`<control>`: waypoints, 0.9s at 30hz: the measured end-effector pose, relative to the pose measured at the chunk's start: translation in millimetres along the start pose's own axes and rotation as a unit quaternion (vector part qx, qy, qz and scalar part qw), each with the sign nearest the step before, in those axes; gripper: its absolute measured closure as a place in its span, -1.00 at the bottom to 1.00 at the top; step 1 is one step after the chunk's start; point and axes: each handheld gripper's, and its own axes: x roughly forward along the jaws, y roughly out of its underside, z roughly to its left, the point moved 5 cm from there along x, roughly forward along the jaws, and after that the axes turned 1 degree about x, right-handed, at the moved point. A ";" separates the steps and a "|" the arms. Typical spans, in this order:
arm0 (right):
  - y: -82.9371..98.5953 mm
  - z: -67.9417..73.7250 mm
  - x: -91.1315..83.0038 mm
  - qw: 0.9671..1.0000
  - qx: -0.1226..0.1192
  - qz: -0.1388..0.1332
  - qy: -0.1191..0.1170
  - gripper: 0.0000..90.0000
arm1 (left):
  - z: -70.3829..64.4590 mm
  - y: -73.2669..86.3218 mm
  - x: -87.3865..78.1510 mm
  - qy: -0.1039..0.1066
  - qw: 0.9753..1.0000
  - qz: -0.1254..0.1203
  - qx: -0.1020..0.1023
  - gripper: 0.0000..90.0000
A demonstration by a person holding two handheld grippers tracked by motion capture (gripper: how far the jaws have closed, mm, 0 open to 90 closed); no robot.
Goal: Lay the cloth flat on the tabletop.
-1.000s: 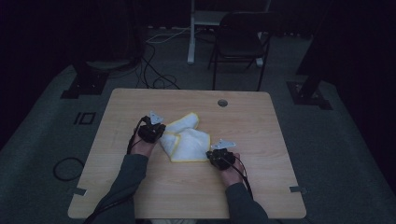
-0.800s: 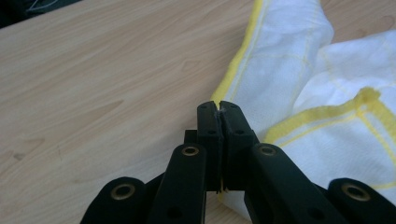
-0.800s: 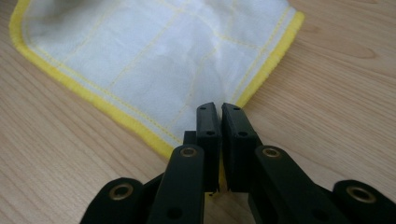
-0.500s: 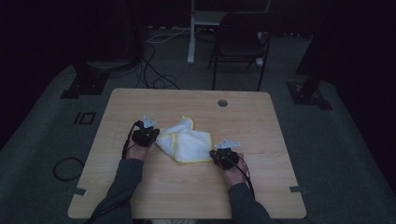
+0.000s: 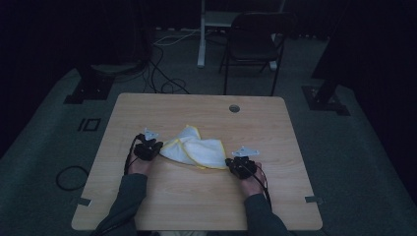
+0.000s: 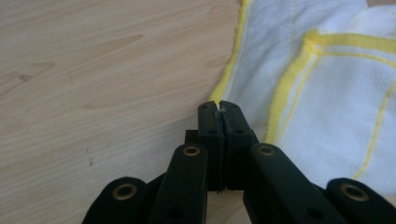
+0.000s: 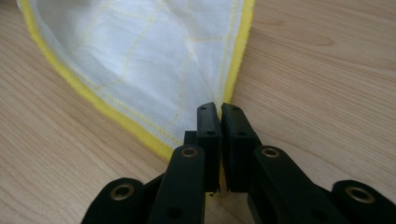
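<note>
A white cloth with yellow hems (image 5: 194,150) lies rumpled and partly folded over itself on the wooden table (image 5: 196,113), between my two grippers. My left gripper (image 5: 147,150) holds the cloth's left corner; in the left gripper view (image 6: 218,108) its jaws are pressed together on the yellow edge of the cloth (image 6: 327,93). At the cloth's right corner is my right gripper (image 5: 241,166). In the right gripper view (image 7: 219,109) its jaws pinch the corner where two yellow hems of the cloth (image 7: 149,56) meet.
A round cable hole (image 5: 234,108) sits near the table's far edge. Beyond the table stand a dark chair (image 5: 251,44) and a white desk leg (image 5: 201,34), with cables (image 5: 162,73) on the floor. The room is dim.
Both grippers have pulled toward the person and a little apart, dragging the cloth nearer and stretching it wider between them.
</note>
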 end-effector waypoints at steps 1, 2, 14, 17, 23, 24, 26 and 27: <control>0.5 -0.1 -1.0 1.000 0.003 -0.001 0.000 0.93 | -0.5 1.2 -0.5 0.000 1.000 0.002 0.001 0.98; 0.5 -0.1 -1.0 1.000 0.003 -0.001 0.000 0.93 | -1.5 2.2 -0.9 0.001 1.000 0.002 0.002 0.98; -12.7 3.0 -5.3 1.000 -0.011 -0.019 -0.006 0.65 | -17.0 -28.0 -15.9 0.013 0.999 -0.039 0.029 0.71; -16.4 3.9 -5.3 1.000 -0.013 -0.022 -0.007 0.64 | -29.6 -38.0 -13.6 0.026 0.998 -0.041 0.043 0.68; -19.1 6.2 -3.6 1.000 -0.014 -0.022 -0.009 0.62 | -54.8 -54.6 -6.1 0.050 0.996 -0.042 0.063 0.60; -19.1 6.3 -3.5 1.000 -0.016 -0.022 -0.008 0.62 | -58.1 -56.3 -5.0 0.053 0.996 -0.041 0.065 0.58; -18.9 6.4 -3.5 1.000 -0.017 -0.021 -0.008 0.62 | -63.5 -58.3 -2.3 0.054 0.995 -0.035 0.070 0.53; -18.9 6.2 -3.6 1.000 -0.017 -0.021 -0.008 0.62 | -64.8 -58.6 -1.2 0.052 0.996 -0.033 0.072 0.52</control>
